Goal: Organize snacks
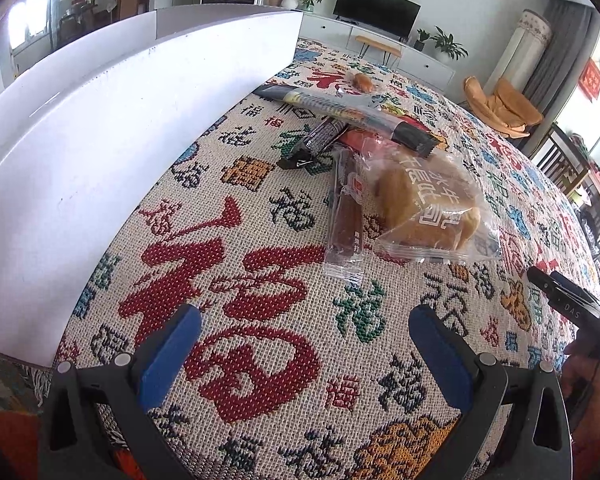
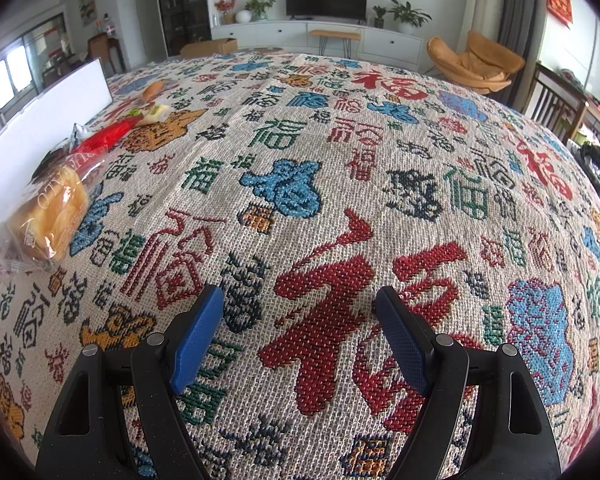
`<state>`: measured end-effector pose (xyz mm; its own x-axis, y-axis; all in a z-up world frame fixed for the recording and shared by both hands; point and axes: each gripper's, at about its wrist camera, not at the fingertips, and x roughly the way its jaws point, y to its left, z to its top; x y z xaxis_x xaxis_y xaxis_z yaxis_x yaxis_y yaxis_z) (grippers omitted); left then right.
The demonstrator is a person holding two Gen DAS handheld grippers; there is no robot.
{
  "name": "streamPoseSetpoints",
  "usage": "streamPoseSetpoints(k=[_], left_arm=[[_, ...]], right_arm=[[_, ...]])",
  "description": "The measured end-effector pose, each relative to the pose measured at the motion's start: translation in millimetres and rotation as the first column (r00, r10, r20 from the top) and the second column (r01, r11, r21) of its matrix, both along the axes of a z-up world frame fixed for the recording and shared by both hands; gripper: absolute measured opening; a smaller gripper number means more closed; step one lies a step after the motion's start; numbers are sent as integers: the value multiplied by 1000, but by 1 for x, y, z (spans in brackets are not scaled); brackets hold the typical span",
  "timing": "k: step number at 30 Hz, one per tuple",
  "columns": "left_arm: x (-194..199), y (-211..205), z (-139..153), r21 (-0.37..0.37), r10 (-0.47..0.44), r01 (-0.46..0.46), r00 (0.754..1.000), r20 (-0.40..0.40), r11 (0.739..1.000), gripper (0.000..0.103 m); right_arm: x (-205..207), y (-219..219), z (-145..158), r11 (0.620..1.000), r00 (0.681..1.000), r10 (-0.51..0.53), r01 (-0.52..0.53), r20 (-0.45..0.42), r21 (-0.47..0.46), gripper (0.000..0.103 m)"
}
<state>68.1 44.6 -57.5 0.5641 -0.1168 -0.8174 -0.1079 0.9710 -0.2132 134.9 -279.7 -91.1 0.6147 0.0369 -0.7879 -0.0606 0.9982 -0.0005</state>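
My left gripper (image 1: 304, 344) and right gripper (image 2: 300, 330) both hang wide open and empty over the patterned tablecloth (image 2: 340, 168). The snacks, a bagged bread (image 1: 424, 208) and a wrapped bar (image 1: 346, 216), lie piled beside the white box (image 1: 100, 128) along the cloth's left edge.

A long silver-and-black foil snack packet (image 1: 352, 114) covers most of the red wrapper (image 1: 360, 136) beneath it. At nine o'clock, the white box wall (image 1: 100, 128) runs off frame. The small orange snack (image 1: 363, 81) at twelve o'clock is too distant to identify.
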Motion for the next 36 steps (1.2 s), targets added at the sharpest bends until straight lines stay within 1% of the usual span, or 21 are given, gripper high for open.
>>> streamPoseSetpoints(k=[5,13,17,20,22,24,26,28,31,34,36], left_arm=[[1,1,-2,-7,1,-1,1000,-12,1000,103],[0,4,-1,-10,12,-12,1000,-2,1000,103],[-6,8,5,-25,24,-23,999,44,999,103],[-10,13,9,-46,41,-38,997,72,998,103],[-8,16,8,-56,50,-46,997,66,997,103],[-6,16,6,-61,52,-49,997,56,997,102],[-5,15,6,-59,51,-48,997,55,997,103],[-4,14,7,-55,49,-46,997,61,997,103],[-4,15,8,-58,47,-44,997,66,997,103],[-2,16,8,-73,44,-39,997,70,997,103],[-2,17,8,-86,44,-38,997,69,996,103]], right_arm=[[0,0,0,1000,1000,0,0,0,0,81],[0,0,0,1000,1000,-1,1,-2,3,81],[2,0,0,1000,1000,-3,3,-12,6,81],[16,2,5,1000,997,-1,3,-71,30,82],[35,8,15,996,996,25,-18,-89,85,82],[60,23,34,993,996,54,-45,-73,113,82],[93,47,54,986,992,104,-93,-70,141,82],[132,75,66,974,979,172,-152,-107,167,81],[189,118,70,961,948,245,-210,-204,181,81],[235,153,70,962,941,251,-216,-227,167,81],[263,173,61,963,933,247,-206,-261,174,81]])
